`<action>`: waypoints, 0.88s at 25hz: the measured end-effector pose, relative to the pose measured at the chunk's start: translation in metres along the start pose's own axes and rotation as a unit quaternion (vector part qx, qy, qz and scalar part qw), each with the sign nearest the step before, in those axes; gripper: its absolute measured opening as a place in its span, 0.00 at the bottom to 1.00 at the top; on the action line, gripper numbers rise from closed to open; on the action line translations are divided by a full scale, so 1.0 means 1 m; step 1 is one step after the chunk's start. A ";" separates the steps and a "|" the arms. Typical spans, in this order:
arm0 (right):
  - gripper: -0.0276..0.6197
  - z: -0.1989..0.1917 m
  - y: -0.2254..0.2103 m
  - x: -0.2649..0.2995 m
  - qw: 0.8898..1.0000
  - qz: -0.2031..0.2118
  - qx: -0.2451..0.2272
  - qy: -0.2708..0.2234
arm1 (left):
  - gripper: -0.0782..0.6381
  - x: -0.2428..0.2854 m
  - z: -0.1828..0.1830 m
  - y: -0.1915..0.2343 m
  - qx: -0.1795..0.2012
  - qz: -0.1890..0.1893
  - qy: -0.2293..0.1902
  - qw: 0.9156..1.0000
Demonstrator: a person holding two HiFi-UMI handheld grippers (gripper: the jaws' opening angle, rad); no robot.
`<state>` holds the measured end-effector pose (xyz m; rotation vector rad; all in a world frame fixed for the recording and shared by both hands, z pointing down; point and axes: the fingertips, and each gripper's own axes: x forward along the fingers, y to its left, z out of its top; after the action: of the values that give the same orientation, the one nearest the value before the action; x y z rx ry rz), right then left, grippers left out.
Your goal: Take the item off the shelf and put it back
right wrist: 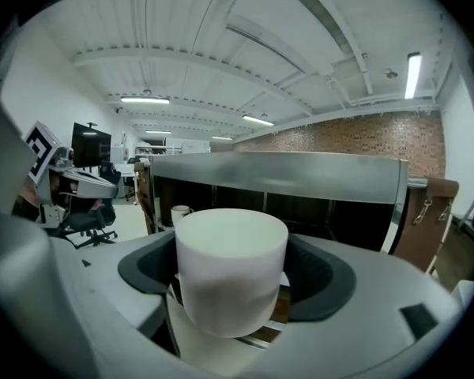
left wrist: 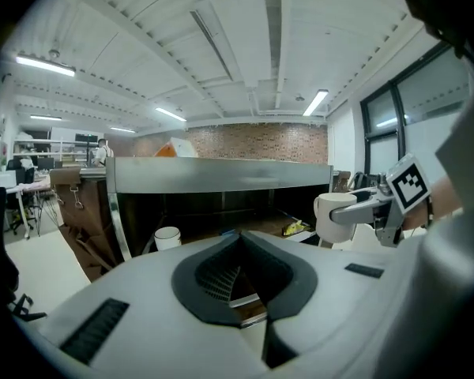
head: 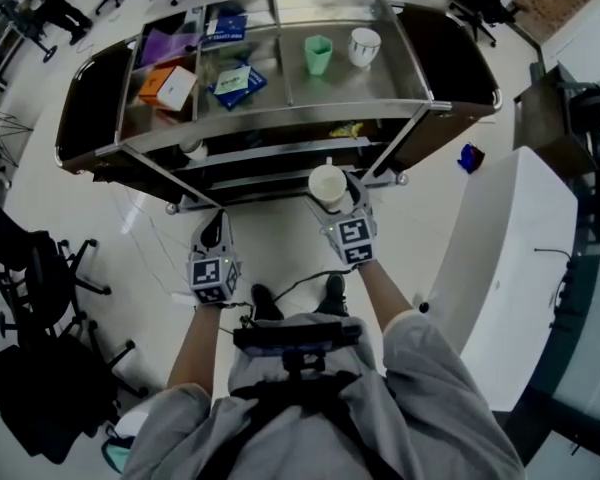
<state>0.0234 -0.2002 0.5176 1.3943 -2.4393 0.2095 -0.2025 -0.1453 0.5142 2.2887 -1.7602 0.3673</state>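
Half of the job looks done from how things lie. You have the white cup (right wrist: 231, 263) clamped in your right gripper (head: 330, 200), its jaws spread wide around the cup's wall. The cup is upright and clear of the steel cart (head: 280, 118), hanging just in front of the dark lower shelf (head: 280, 153) rather than resting on it. So the taking-off part is finished and the putting-back part is all that remains.

Your left gripper (left wrist: 238, 271) hangs beside it, jaws closed together with nothing between them, and plays no part right now.

One other white mug (left wrist: 167, 237) stands at the left end of that lower shelf, and a small yellow thing (left wrist: 296, 227) lies toward its right end. The stretch between them looks bare, and I judge that the likely spot for the return. On the top tray a green cup (head: 318, 54), a white mug (head: 364, 46) and some boxes (head: 168, 86) sit untouched.

To finish, carry the cup under the top tray's rim, set it down flat, and let go.
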 end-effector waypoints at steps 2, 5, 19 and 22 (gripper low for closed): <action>0.69 0.001 0.005 -0.014 1.000 0.015 0.002 -0.004 | 0.12 -0.004 0.002 -0.002 -0.005 0.001 0.001 1.000; 0.69 -0.001 0.015 -0.031 0.999 0.045 -0.003 -0.009 | 0.12 -0.008 0.006 -0.004 -0.011 -0.001 -0.005 1.000; 0.69 -0.013 0.022 -0.074 0.999 0.040 0.022 0.002 | 0.12 -0.028 0.015 -0.010 0.010 0.008 -0.015 1.000; 0.69 -0.015 0.022 -0.073 0.999 0.042 0.022 0.003 | 0.12 -0.029 0.018 -0.013 0.017 0.008 -0.020 1.000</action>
<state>0.0425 -0.1253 0.5074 1.3085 -2.5046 0.2890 -0.1959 -0.1216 0.4875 2.3220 -1.8059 0.3577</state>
